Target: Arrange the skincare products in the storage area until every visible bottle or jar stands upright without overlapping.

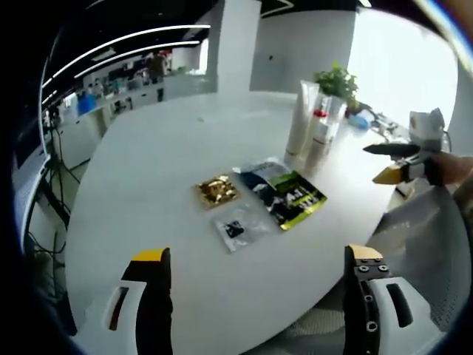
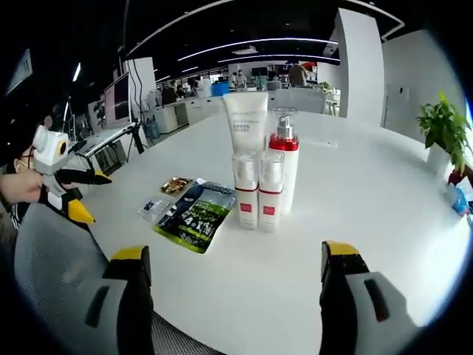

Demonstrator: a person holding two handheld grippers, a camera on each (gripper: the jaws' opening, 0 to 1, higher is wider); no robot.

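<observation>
A white tube [image 2: 246, 122], a clear pump bottle with a red collar [image 2: 284, 159] and two small white bottles with red labels [image 2: 245, 191] [image 2: 270, 192] stand upright in a tight cluster on the white table [image 2: 355, 200]. The same cluster [image 1: 314, 122] sits at the far right in the left gripper view. My right gripper [image 2: 236, 251] is open and empty, well short of the bottles. My left gripper [image 1: 257, 255] is also open and empty, above the near table edge. Each gripper appears in the other view, the right [image 1: 375, 163] and the left [image 2: 94, 198], both with jaws apart.
Three flat packets lie left of the bottles: a dark green sachet [image 2: 194, 214], a gold one [image 1: 216, 190] and a clear one [image 1: 238, 228]. A potted plant [image 2: 443, 129] stands at the far table edge. A grey mesh chair [image 2: 59, 285] is close beneath my grippers.
</observation>
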